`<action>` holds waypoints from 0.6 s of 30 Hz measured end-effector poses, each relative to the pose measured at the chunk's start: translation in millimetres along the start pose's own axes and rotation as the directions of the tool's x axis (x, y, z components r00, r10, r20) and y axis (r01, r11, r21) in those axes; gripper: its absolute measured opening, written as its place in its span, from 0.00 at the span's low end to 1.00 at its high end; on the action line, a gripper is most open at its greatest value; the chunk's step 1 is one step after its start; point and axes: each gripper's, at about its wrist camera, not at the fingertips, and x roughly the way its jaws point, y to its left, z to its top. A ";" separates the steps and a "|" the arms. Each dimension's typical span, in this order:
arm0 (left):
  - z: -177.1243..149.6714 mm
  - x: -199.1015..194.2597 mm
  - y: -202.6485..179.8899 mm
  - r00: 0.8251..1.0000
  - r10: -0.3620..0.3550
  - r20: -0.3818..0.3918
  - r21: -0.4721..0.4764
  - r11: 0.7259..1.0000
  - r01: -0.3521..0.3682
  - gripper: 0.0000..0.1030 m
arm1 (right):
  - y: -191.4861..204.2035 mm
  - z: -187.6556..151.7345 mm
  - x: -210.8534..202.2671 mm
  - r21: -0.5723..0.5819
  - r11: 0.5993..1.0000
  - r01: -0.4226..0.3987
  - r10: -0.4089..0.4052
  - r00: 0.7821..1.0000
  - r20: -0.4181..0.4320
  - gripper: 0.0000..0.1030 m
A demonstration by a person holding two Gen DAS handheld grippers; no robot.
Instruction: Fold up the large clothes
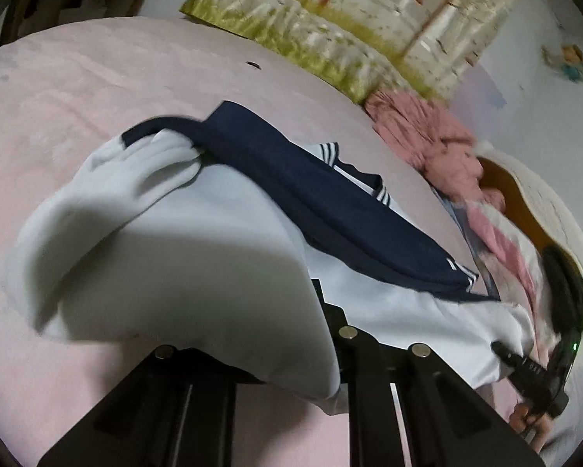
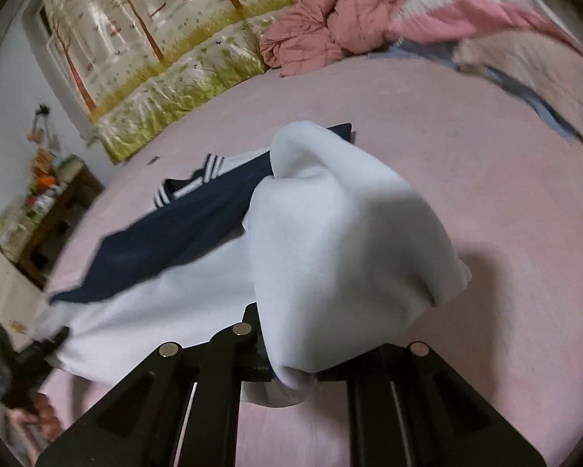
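A white sailor top (image 1: pixel 167 264) with a navy collar (image 1: pixel 330 210) and white stripes lies on the pink bed sheet (image 1: pixel 77 89). My left gripper (image 1: pixel 291 350) is shut on the white hem, and the cloth drapes over its fingers and hides the tips. In the right wrist view the same white top (image 2: pixel 346 241) hangs lifted from my right gripper (image 2: pixel 291 366), which is shut on it; the navy collar (image 2: pixel 182 225) lies flat to the left. The right gripper also shows in the left wrist view (image 1: pixel 525 362) at the far right edge.
A crumpled pink jacket (image 2: pixel 322 27) lies at the head of the bed beside a pink-and-white quilt (image 2: pixel 486 11). A tree-patterned headboard panel (image 2: pixel 163 50) runs along the wall. A wooden shelf unit (image 2: pixel 54 210) stands past the bed's left edge.
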 end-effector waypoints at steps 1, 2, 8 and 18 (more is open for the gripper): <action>-11.6 -9.3 -1.0 1.000 0.011 0.000 0.047 0.999 -0.011 0.16 | -4.0 -9.0 -12.8 0.001 1.000 -0.012 0.012 1.000 -0.005 0.10; -22.5 -14.7 -2.5 0.999 0.032 -0.001 0.100 0.995 -0.032 0.18 | -6.2 -20.4 -24.7 -0.020 1.000 -0.010 0.010 1.000 -0.016 0.11; -52.8 -4.0 -0.9 0.988 0.151 0.015 0.191 0.970 -0.151 0.42 | -13.9 -72.1 -30.3 -0.131 0.986 0.101 -0.108 0.993 -0.052 0.34; -94.2 -43.8 -21.1 0.948 0.244 0.205 0.284 0.912 -0.296 0.87 | 19.5 -75.1 -70.5 -0.221 0.935 0.276 -0.215 0.941 0.263 0.83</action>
